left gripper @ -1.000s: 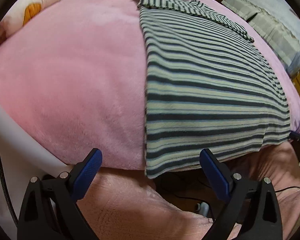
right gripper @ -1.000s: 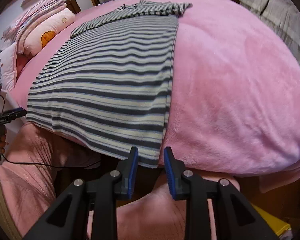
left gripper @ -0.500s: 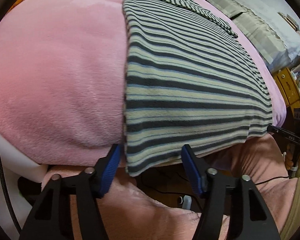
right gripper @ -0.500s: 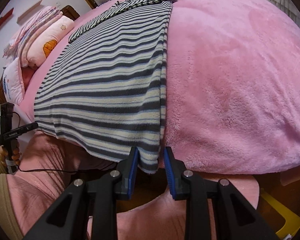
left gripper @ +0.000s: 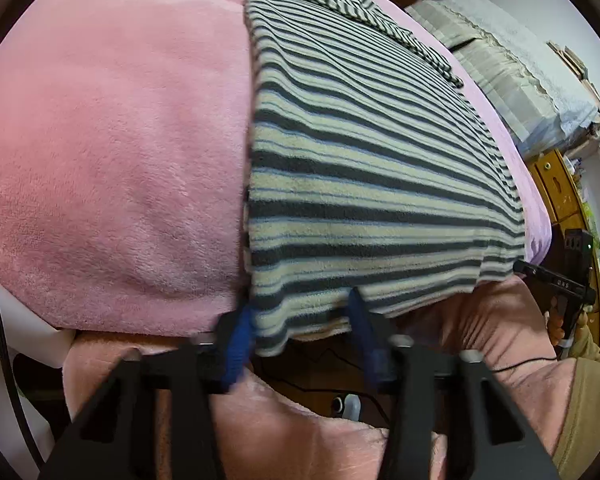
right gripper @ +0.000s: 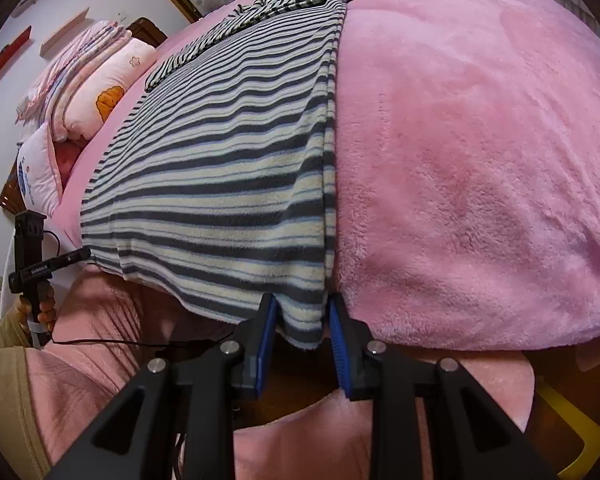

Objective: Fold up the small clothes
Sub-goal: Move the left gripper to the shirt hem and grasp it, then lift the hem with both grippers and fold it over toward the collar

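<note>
The left tool is closing on the striped shirt's corner. The right tool pinches the other corner. Pink blanket lies beyond; pillows sit far left.

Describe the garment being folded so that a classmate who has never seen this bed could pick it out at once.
Start at the bed under its pink fleece blanket. Lying lengthways on it, its hem hanging over the near edge, is the striped garment. It alone carries dark, cream and blue bands; the pillows beside it are pale and printed.
</note>
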A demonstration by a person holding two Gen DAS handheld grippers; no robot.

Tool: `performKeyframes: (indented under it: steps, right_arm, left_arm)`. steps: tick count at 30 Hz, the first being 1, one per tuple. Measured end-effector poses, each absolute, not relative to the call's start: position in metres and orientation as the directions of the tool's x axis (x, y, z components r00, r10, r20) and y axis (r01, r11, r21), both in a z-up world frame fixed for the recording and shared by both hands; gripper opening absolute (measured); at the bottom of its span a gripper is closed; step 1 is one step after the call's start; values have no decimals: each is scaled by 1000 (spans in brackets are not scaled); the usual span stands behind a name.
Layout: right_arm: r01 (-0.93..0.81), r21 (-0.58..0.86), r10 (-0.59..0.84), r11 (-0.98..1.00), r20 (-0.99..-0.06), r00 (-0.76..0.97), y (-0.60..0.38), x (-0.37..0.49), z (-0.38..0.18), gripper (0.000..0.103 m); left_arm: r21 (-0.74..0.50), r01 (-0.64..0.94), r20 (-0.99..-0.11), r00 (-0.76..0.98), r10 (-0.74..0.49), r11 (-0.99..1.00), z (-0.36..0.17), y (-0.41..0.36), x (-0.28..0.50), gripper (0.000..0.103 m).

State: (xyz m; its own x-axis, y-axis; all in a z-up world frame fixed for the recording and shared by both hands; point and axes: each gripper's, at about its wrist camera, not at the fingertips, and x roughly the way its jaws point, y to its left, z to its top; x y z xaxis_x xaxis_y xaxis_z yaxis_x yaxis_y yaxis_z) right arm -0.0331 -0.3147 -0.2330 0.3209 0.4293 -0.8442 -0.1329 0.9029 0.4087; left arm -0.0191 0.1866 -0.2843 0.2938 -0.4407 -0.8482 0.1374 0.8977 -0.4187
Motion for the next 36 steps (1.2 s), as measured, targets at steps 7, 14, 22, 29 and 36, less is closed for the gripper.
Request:
performKeyframes:
  steps: [7,14,22,29,36]
  right_arm:
    - [-139,396,420,907,-848,323,-313,-35,-232,16]
    - [-145,377,404,915,-847,347,-312,-39,-226,9]
    - [-146,380,407,913,-843,352,-317,-39,-222,9]
    - [-155,363,395,919,-851,347,-314,-38,-219,9]
    - [-172,358,397,918,-850,347,-312,-40,-211,8]
  left_arm:
    - [-390,163,-864,275,-421,906,-285,176,-21,13]
    - [-360,155,-875,287,-390,920,-279,177,-25,11]
    - [-399,58,-874,277,-399,915,-283,203,-27,12]
    - [-402,12,-878,278,-389,916,-291,217,-30,12]
    - [-367,70,-886,279,-371,928,-278,205,-32,5]
